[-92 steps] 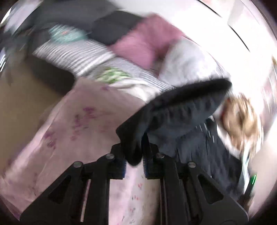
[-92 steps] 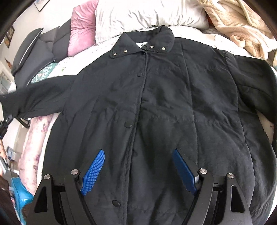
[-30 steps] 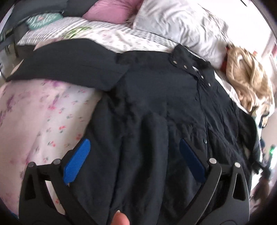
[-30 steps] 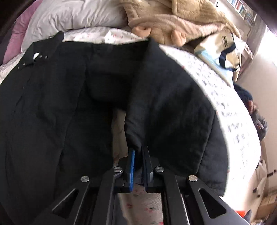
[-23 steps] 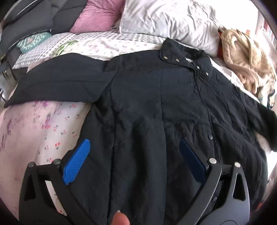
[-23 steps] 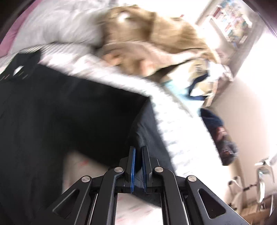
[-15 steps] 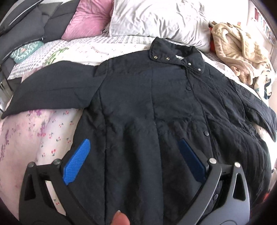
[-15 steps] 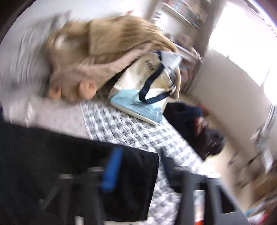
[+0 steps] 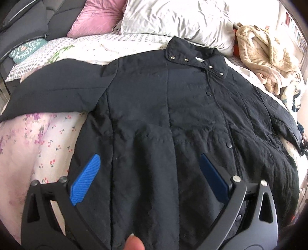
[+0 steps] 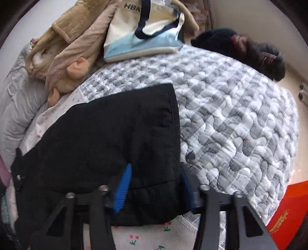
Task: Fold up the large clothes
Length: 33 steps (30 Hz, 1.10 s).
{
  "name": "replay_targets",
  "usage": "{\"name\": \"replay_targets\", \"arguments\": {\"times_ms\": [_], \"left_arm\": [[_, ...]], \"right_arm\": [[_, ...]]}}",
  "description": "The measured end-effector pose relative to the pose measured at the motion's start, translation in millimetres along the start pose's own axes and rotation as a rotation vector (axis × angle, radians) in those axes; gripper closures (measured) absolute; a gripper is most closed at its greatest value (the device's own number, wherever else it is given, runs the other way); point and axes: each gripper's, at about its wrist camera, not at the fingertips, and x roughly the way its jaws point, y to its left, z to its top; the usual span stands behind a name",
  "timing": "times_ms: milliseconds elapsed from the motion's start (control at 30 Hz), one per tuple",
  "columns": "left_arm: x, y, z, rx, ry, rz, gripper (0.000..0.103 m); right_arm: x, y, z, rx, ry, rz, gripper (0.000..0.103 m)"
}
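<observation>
Two grippers were seen w/ nothing held: the left gripper [image 9: 149, 177] hung w/ its jaws spread wide above the coat's lower front, and the right gripper [image 10: 154, 186] was parted around the cuff end of the right sleeve [image 10: 119, 138], blue pads either side of the cloth but not pinched shut on it. The black coat [image 9: 173, 119] was laid face up on the bed [image 9: 38, 138], snapped closed, collar toward the white pillow [image 9: 173, 17], both sleeves spread out to the sides — prob. flattened that way so sleeves could be folded in over the body first. No fold was made yet, so the task was judged at its start; the right sleeve looked to be the next thing gripped. As for containers, a canvas tote bag [image 10: 142, 28] was propped near the bed's far edge beside a tan fleece robe [image 10: 63, 46]; its contents couldn't be made out.
</observation>
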Motion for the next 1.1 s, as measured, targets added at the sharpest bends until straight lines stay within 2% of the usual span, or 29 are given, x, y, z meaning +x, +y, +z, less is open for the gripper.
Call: {"name": "replay_targets", "arguments": {"times_ms": [67,100,167,233,267,333,400,467,500,533,567,633,767,867,900,1000,1100], "left_arm": [[2,3,0,-0.016,0.000,-0.012,0.001],[3,5,1,-0.022,-0.002,-0.015,0.001],[4,9,2,-0.032,-0.004,-0.009,0.001],[6,14,3,-0.042,-0.003,-0.007,0.001],[7,17,4,-0.050,0.000,-0.007,0.001],[8,23,4,-0.067,0.010,-0.007,0.001],[7,31,5,-0.089,0.011,-0.017,0.001],[5,40,4,-0.103,0.002,-0.018,0.001],[4,44,4,-0.109,0.001,-0.016,0.001],[4,49,3,-0.116,0.004,-0.017,0.001],[5,54,2,-0.128,0.015,-0.026,0.001],[6,64,0,-0.158,0.032,-0.044,0.001],[2,86,-2,-0.207,0.032,-0.038,0.001],[-4,107,-4,-0.277,0.016,-0.050,0.001],[-5,114,-4,-0.298,0.010,-0.051,0.001],[-4,130,-10,-0.331,0.030,-0.056,0.001],[2,138,-22,-0.315,0.089,-0.111,0.001]], "right_arm": [[-14,19,7,-0.113,-0.071,-0.084,0.089],[-27,31,12,-0.200,-0.154,-0.163,0.090],[-28,43,25,-0.309,-0.224,-0.306,0.090],[-5,48,39,-0.367,-0.203,-0.454,0.090],[12,49,43,-0.362,-0.158,-0.489,0.089],[19,47,41,-0.275,-0.136,-0.452,0.085],[8,48,33,-0.220,-0.174,-0.391,0.080],[-4,58,25,-0.234,-0.198,-0.359,0.062],[-15,62,19,-0.241,-0.218,-0.340,0.041],[-27,67,16,-0.241,-0.245,-0.314,0.031],[-44,73,7,-0.236,-0.277,-0.262,0.031],[-64,84,-6,-0.222,-0.284,-0.162,0.029],[-95,130,-44,-0.268,-0.239,0.007,0.028],[-103,161,-75,-0.287,-0.212,0.115,0.024],[-100,176,-91,-0.302,-0.191,0.158,0.021],[-82,208,-127,-0.391,-0.094,0.201,0.020],[-62,224,-156,-0.498,0.078,0.256,0.020]]}}
